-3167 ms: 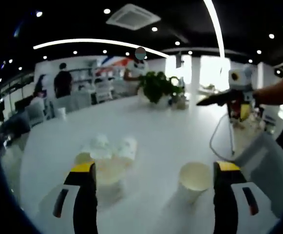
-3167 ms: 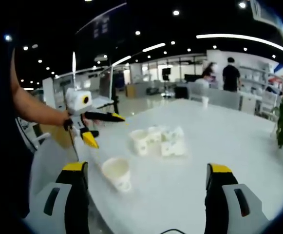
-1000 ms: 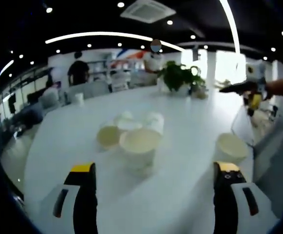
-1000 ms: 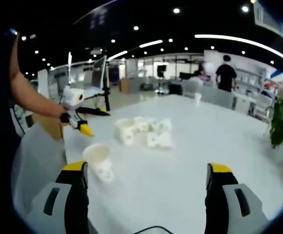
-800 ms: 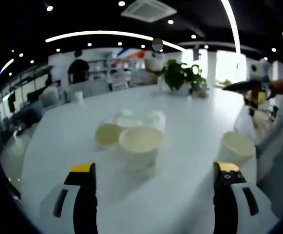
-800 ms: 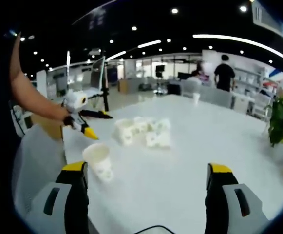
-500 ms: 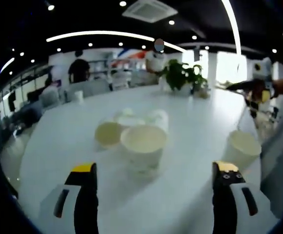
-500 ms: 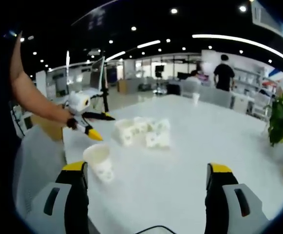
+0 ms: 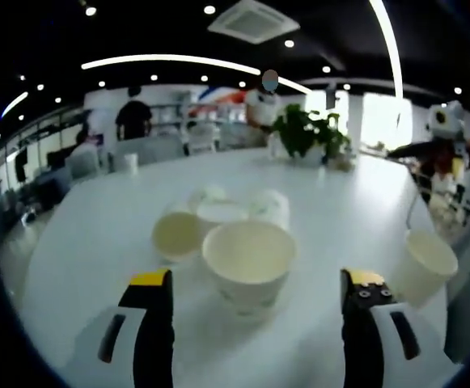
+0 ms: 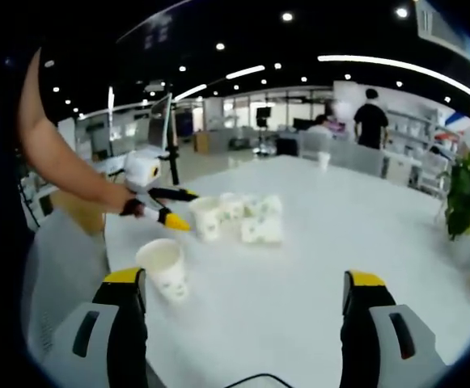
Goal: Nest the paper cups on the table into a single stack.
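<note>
1. the left gripper (image 9: 255, 303) has its jaws spread wide and empty, one to each side of the nearest cup (image 9: 248, 263), set to close on it; that cup stands upright on the white table (image 9: 97, 242), touching the cluster of cups (image 9: 218, 214) behind it
2. the right gripper (image 10: 239, 311) hangs released and idle over the table, a lone cup (image 10: 163, 268) near its left jaw
3. compared with half a second ago, the nearest cup looms larger between the left jaws, so that gripper has closed in

Your left claw (image 9: 251, 311) brackets the nearest cup (image 9: 248, 263) on the bench (image 9: 97, 242); the cup cluster (image 9: 218, 214) sits just behind it, a lone cup (image 9: 425, 265) well right, a plant (image 9: 303, 133) beyond.
</note>
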Available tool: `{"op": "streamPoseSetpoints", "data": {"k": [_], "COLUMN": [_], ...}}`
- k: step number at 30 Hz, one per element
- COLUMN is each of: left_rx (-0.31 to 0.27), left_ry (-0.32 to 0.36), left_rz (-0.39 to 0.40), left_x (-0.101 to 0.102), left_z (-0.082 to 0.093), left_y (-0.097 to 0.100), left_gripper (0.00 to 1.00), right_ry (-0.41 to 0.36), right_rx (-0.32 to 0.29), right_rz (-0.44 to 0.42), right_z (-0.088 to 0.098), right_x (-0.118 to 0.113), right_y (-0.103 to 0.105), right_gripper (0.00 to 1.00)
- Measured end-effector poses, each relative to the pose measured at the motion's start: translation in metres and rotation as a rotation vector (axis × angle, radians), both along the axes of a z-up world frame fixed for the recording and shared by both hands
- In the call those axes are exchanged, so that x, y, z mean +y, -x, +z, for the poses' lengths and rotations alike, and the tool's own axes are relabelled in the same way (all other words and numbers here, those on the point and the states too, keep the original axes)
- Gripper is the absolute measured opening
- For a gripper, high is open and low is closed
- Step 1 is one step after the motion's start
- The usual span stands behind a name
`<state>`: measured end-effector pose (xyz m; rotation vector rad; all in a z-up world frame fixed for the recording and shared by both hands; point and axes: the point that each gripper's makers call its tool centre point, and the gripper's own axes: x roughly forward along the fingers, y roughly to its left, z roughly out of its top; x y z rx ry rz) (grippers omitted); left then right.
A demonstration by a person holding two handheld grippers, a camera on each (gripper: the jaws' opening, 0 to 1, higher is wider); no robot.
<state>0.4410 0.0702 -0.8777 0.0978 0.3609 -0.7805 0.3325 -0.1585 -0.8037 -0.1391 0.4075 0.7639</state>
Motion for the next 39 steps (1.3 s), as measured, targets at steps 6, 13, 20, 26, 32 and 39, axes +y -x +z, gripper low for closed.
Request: {"op": "streamPoseSetpoints", "data": {"k": [6, 13, 20, 26, 32, 39], "left_rx": [-0.015, -0.008, 0.0, 0.012, 0.014, 0.007], "left_ry": [-0.031, -0.025, -0.042, -0.032, -0.031, -0.041], "left_rz": [-0.01, -0.001, -0.008, -0.022, -0.027, -0.029], "left_x": [-0.007, -0.01, -0.012, -0.015, -0.015, -0.012], "left_z": [-0.005, -0.007, -0.012, -0.012, -0.011, -0.01], "left_y": [-0.01, -0.021, -0.025, -0.025, -0.024, -0.021], "left_gripper": [0.67, 0.65, 0.59, 0.49, 0.48, 0.47], "right_ry": [-0.003, -0.005, -0.006, -0.003, -0.005, -0.007], "right_rx": [0.004, 0.007, 0.009, 0.016, 0.02, 0.02], "right_rz": [-0.013, -0.014, -0.023, -0.023, -0.024, -0.022], "right_z": [-0.002, -0.001, 0.0, -0.002, -0.004, -0.004], "right_x": [-0.001, 0.0, -0.003, -0.002, -0.002, 0.0], "right_y": [0.002, 0.004, 0.002, 0.003, 0.002, 0.0], "right_gripper": [1.0, 1.0, 1.0, 1.0, 1.0, 1.0]}}
